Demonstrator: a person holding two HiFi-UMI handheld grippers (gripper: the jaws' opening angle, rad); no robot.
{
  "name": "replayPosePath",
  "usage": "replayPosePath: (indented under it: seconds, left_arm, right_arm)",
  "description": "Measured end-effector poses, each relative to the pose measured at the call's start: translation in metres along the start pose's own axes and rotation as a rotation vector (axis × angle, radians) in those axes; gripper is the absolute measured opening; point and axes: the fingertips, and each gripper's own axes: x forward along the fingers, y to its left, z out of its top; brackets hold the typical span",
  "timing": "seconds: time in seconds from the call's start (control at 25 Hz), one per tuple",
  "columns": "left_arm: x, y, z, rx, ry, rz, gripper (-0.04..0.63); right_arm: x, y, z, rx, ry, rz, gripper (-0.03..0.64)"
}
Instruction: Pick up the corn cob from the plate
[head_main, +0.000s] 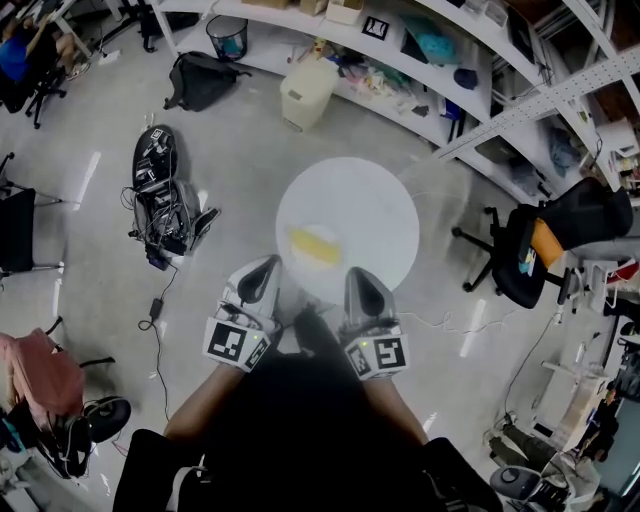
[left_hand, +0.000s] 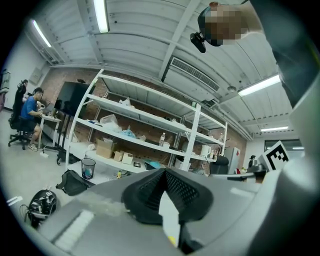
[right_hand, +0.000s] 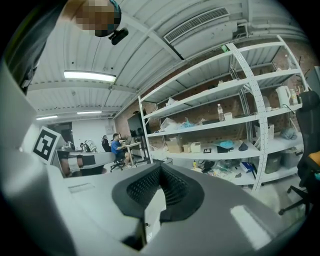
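Note:
A yellow corn cob (head_main: 314, 245) lies on the left near part of a round white table (head_main: 385, 205). Its plate is pale and I cannot tell it apart from the table top. My left gripper (head_main: 264, 270) hovers at the table's near edge, just left of and nearer to me than the cob, with its jaws together and nothing held. My right gripper (head_main: 361, 282) is level with it on the right, also shut and empty. In the left gripper view the dark pads (left_hand: 150, 192) meet, and a yellow speck shows low in the slit. The right gripper view shows its pads (right_hand: 176, 190) closed.
A black office chair (head_main: 545, 245) with an orange cushion stands right of the table. Long white shelves (head_main: 420, 50) run along the back. On the floor lie a black bag (head_main: 200, 80), a white canister (head_main: 308, 92) and a pile of cables and gear (head_main: 160, 200).

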Motion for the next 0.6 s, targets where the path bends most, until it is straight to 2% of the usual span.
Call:
replayPosePath:
  seconds: [0.6]
  left_arm:
    - [0.009, 0.009, -0.025, -0.042, 0.039, -0.008, 0.002]
  right_arm:
    - [0.015, -0.008, -0.038, 0.007, 0.089, -0.014, 0.009]
